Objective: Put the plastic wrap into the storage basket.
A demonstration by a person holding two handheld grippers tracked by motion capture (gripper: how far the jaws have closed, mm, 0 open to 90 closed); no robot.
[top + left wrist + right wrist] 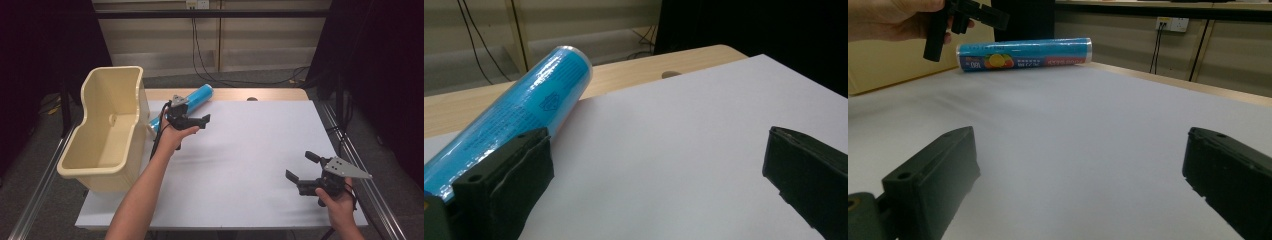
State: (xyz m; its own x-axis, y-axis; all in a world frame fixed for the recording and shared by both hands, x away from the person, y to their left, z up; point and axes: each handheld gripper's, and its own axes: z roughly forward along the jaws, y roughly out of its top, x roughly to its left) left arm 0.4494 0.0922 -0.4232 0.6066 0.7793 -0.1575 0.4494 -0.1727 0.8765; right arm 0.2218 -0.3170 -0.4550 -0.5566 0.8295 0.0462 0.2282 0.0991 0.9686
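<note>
At the lower right of the high view, nearest the person, the right claw (301,167) rests low over the white surface (250,165) with its jaws spread wide and nothing between them, well apart from the work. Farther up, left of centre in that frame, the left claw (196,121) hangs over the surface with its jaws also apart, and the blue roll (192,99) lies just behind it, slanting from the cream bin (107,125) at the left up toward the wooden strip at the surface's far edge. In the left gripper view the roll (519,115) runs along the left side of the frame, passing behind the left jaw rather than between the two, so the claw seems offset to one side of it. The step in hand looks like a grasp of the roll by the left claw, probably to carry it to the bin. To do it well, the claw should likely shift sideways until the roll's middle sits between the jaws, turn so the jaws cross the roll's length, and come down low before closing. A grip near the middle should keep the long roll from tipping. The glossy wrapper may let it slip or roll away if one jaw touches first.
</note>
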